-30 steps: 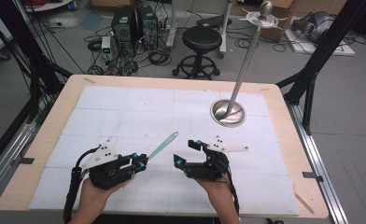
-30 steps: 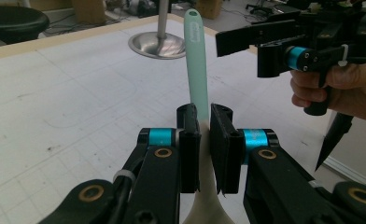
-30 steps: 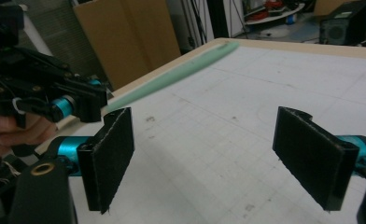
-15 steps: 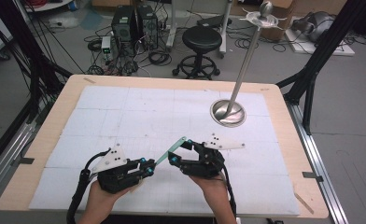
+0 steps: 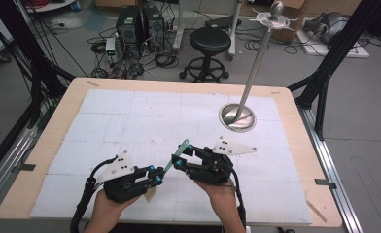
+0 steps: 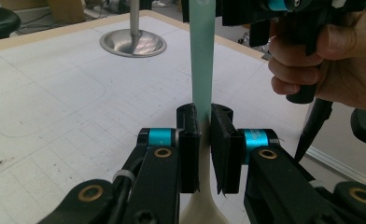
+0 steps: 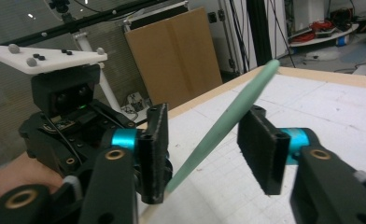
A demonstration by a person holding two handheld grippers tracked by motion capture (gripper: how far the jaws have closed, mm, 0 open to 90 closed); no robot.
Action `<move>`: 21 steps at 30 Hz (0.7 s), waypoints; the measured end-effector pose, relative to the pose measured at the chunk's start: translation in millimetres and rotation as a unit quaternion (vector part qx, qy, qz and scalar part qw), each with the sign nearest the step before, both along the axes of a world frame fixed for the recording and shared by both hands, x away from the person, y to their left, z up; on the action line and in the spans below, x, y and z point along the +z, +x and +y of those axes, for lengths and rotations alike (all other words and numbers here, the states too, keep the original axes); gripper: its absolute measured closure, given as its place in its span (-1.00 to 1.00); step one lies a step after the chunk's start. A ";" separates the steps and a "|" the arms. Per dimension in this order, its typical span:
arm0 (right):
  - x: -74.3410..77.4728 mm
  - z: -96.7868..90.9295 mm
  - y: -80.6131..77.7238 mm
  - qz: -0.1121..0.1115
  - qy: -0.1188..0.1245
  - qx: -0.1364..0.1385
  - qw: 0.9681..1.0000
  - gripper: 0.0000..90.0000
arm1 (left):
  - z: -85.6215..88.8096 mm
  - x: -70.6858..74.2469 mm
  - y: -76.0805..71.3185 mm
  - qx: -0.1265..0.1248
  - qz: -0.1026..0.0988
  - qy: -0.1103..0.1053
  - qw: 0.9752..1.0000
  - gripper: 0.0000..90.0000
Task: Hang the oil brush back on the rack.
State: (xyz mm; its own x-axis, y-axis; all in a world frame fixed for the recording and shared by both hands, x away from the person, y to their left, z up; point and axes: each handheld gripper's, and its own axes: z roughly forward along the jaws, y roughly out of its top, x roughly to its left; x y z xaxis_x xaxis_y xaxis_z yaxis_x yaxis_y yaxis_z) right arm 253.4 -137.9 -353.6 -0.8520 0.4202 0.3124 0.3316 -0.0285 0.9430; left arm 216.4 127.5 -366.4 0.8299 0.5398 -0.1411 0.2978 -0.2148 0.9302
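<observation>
Mint-green handle (image 6: 201,56), black grippers with cyan collars, white gridded mat (image 5: 149,119), silver stand (image 5: 237,116)

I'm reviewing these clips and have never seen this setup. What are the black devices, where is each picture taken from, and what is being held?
A person holds a hand-operated two-jaw gripper in each hand. The high view looks down on the table; each gripper view rides on its own gripper. The left gripper is shut on a pale green spatula-like tool. The right gripper is open, its jaws either side of the tool's free end without clamping it. A steel stand with a round base rests on the table's far right.
</observation>
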 end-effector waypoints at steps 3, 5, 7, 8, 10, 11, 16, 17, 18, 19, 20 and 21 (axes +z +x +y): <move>1.4 1.6 -1.7 -0.003 0.000 0.000 1.000 0.34 | -0.8 -0.4 -0.3 -0.001 -0.002 0.002 1.000 0.81; 1.8 2.3 -2.7 -0.006 -0.001 0.000 1.000 0.40 | -1.3 -0.6 -0.6 -0.003 -0.002 0.004 1.000 0.81; 2.1 2.2 -3.3 -0.006 -0.001 0.001 1.000 0.46 | -1.9 -1.0 -0.7 -0.004 -0.001 0.003 1.000 0.81; 2.2 2.2 -3.7 -0.008 -0.002 -0.002 1.000 0.48 | -2.1 -1.1 -0.6 -0.005 -0.001 0.005 1.000 0.81; 2.5 2.2 -4.7 -0.009 -0.006 -0.003 1.000 0.55 | -3.0 -1.7 -0.7 -0.004 -0.002 0.007 1.000 0.81; 2.5 2.2 -4.6 -0.013 -0.007 -0.003 1.000 0.57 | -3.6 -2.0 -0.7 -0.003 -0.002 0.009 1.000 0.81; 3.1 2.8 -6.2 -0.016 -0.007 0.003 1.000 0.74 | -6.7 -3.7 -1.0 -0.009 -0.003 0.014 1.000 0.81; 3.5 3.1 -6.6 -0.018 -0.009 0.005 1.000 0.76 | -6.8 -3.9 -0.9 -0.010 -0.004 0.014 1.000 0.81; 4.2 3.7 -7.3 -0.018 -0.009 0.008 1.000 0.78 | -6.9 -4.1 -0.8 -0.009 -0.007 0.015 1.000 0.81; 4.8 4.2 -8.0 -0.020 -0.009 0.012 1.000 0.80 | -6.2 -3.8 -0.6 -0.009 -0.008 0.015 1.000 0.80; 5.8 4.7 -8.7 -0.022 -0.009 0.016 1.000 0.83 | -4.5 -3.4 0.3 -0.010 -0.007 0.008 1.000 0.79; 7.2 5.2 -9.8 -0.025 -0.010 0.020 0.999 0.84 | -2.0 -2.8 1.9 -0.018 -0.005 -0.007 1.000 0.74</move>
